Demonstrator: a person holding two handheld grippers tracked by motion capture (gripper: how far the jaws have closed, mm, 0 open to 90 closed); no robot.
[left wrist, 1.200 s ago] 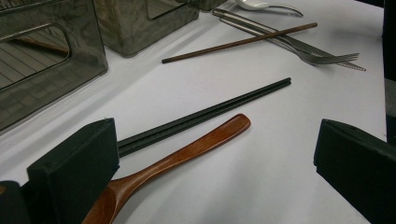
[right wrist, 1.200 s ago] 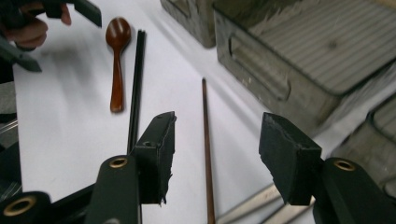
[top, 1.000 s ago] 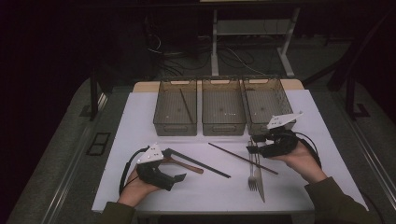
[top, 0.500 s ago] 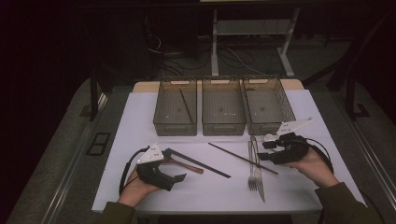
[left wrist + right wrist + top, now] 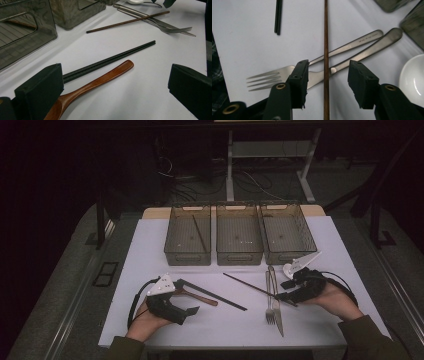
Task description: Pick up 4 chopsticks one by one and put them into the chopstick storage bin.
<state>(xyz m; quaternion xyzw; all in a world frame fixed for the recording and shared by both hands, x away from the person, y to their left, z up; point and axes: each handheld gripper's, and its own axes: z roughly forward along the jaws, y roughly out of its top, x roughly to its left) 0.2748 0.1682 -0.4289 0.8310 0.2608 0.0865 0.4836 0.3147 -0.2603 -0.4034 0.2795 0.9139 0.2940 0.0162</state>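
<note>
My right gripper (image 5: 284, 290) hovers low over the right part of the white table, jaws open. They have just been closing and straddle a brown chopstick (image 5: 326, 37) without touching it. The chopstick lies across a steel fork (image 5: 352, 46) and a knife (image 5: 372, 48). My left gripper (image 5: 187, 296) rests at the front left, open. A wooden spoon (image 5: 100, 80) lies between its jaws, near the left one. A pair of black chopsticks (image 5: 112, 57) lies beside the spoon.
Three clear bins (image 5: 189, 235) stand in a row at the back of the table, and the left one holds a dark chopstick (image 5: 200, 232). A white ceramic spoon (image 5: 412, 80) lies just right of the right gripper, near the right bin (image 5: 286, 232).
The right gripper has shifted a little toward the front of the table and down onto the brown chopstick, with its jaws narrower. The left gripper has stayed put.
</note>
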